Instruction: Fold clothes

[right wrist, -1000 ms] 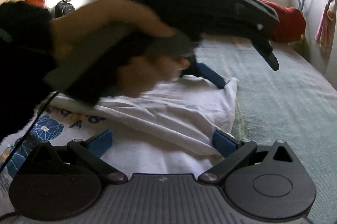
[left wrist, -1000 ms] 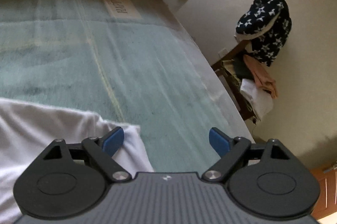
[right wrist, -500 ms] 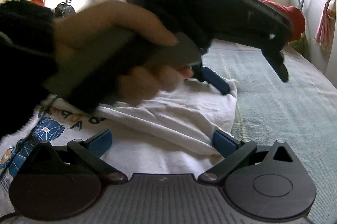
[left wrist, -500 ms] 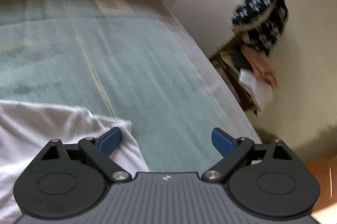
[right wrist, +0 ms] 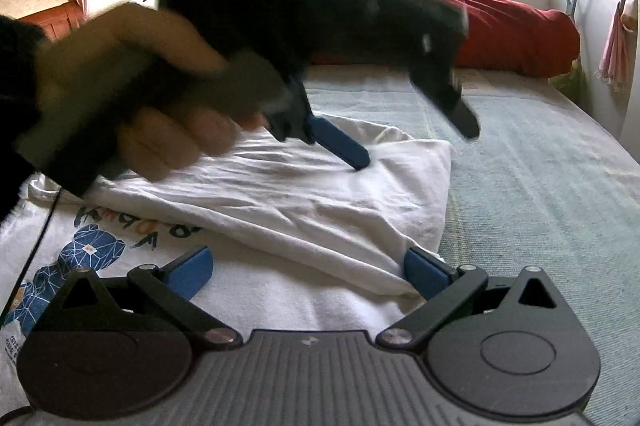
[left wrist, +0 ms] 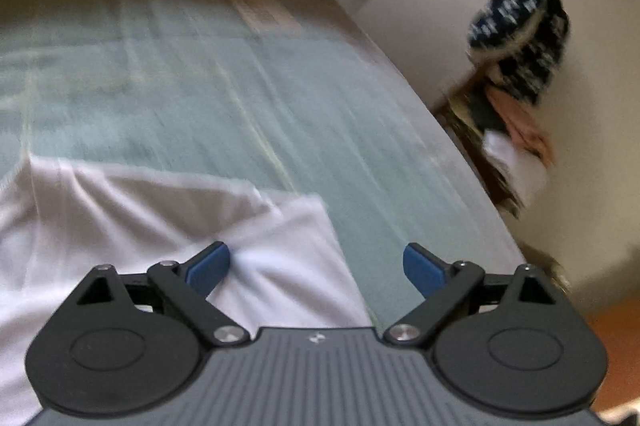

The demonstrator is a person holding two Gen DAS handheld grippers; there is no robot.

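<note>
The folded white cotton t-shirt with a blue print (right wrist: 280, 226) sits on the pale green woven bed mat (right wrist: 540, 185). The left gripper (left wrist: 316, 264) hangs wide open above the shirt's right corner, holding nothing. The right gripper (right wrist: 308, 272) is spread wide too, empty, with the shirt's near edge between its blue pads.

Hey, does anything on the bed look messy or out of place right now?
The white shirt is only half folded: a rumpled flap lies slanted across it, partly covering the print. Otherwise nothing on the bed looks spilled or damaged.
</note>
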